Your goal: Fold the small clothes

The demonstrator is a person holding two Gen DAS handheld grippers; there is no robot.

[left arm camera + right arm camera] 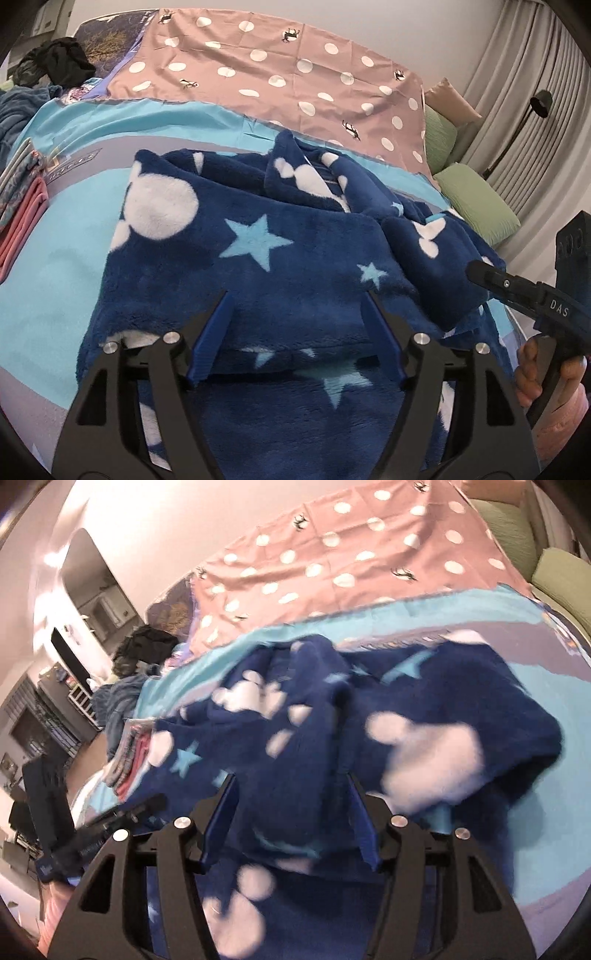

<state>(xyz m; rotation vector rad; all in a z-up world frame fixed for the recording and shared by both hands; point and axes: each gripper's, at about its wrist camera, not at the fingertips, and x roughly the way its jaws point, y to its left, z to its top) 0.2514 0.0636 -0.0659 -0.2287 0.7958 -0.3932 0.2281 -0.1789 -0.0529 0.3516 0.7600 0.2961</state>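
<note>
Navy fleece garment (236, 266) with white blobs and pale-blue stars; blue fingers (218, 332).

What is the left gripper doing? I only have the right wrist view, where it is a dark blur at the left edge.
Observer: The left gripper is open, its fingers spread over the near part of the navy fleece garment, with nothing pinched between them.
Operator: Is the print sharp there? Mine is smeared.
Observer: Yes. A light blue star sits beside a large white mouse-head shape.
Operator: Anything past my right edge?
Observer: Grey curtains hang beyond the green pillows.
</note>
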